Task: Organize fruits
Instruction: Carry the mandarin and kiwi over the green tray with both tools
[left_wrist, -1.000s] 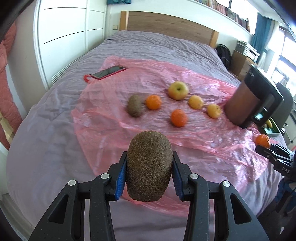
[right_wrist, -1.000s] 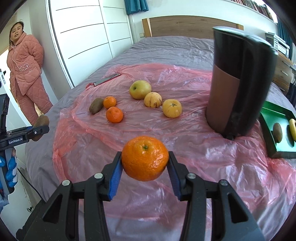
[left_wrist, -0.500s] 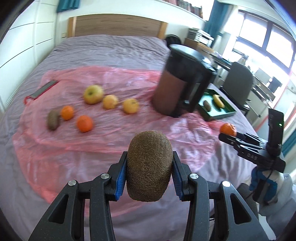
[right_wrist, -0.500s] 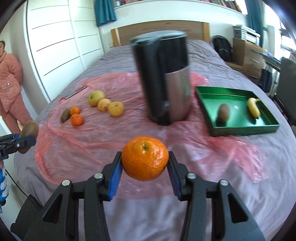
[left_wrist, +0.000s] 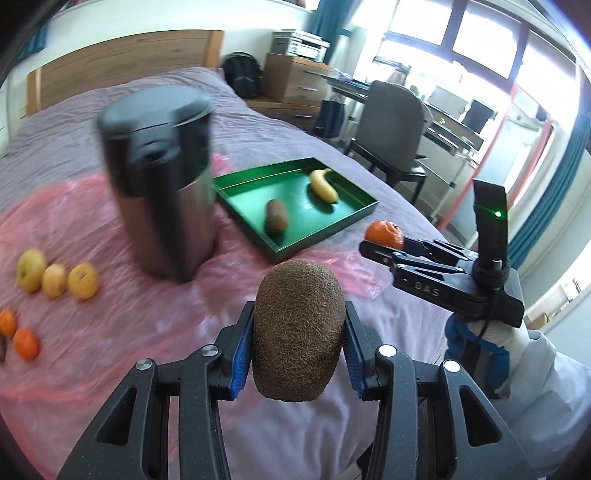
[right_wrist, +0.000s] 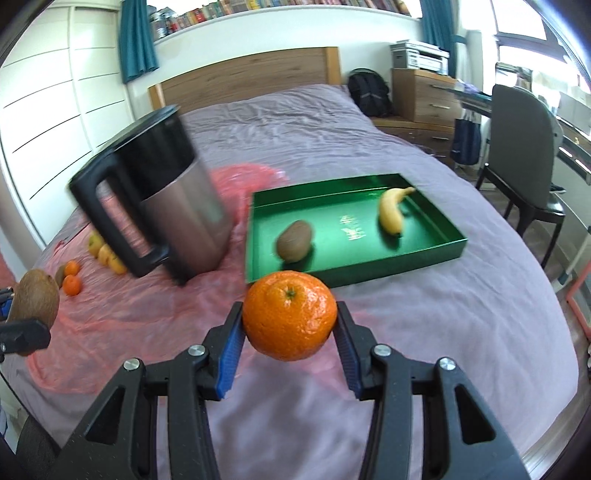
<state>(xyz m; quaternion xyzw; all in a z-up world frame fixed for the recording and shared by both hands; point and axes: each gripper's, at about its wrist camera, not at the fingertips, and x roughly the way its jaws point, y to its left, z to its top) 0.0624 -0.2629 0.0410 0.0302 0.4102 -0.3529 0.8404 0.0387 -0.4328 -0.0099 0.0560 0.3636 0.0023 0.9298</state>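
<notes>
Bed (right_wrist: 295, 122): pink sheet (right_wrist: 129, 317), green tray (right_wrist: 354, 269)

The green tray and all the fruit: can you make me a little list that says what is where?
surface: bed with pink plastic sheet
green tray: holds a kiwi and a banana, lying apart
left gripper: fingers shut on a second kiwi
right gripper: fingers shut on a mandarin
kettle: stands on the sheet beside the tray
loose fruit: three yellowish fruits in a row, two small mandarins nearby
</notes>
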